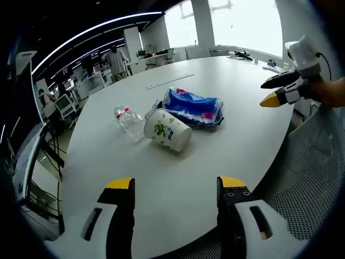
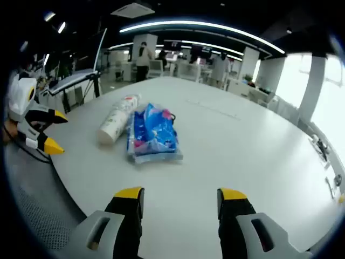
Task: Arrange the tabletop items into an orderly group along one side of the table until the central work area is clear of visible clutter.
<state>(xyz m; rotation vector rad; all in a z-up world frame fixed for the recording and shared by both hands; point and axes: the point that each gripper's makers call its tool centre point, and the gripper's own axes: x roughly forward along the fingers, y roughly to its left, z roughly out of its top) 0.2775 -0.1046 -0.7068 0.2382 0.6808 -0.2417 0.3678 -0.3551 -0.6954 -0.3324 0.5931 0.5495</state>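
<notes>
White paper cup [image 1: 168,129] on its side, mid-table, touching plastic bottle [image 1: 129,122] and blue soft pack [image 1: 194,107]. Probably light, crushable; best gripped across the wall. Left gripper [image 1: 175,186] and right gripper [image 2: 180,194]: jaws wide, empty.

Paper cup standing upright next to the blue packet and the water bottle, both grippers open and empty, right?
Not upright: the paper cup lies on its side, as the left gripper view shows. It is next to the blue packet and water bottle, and both grippers are open and empty.
</notes>
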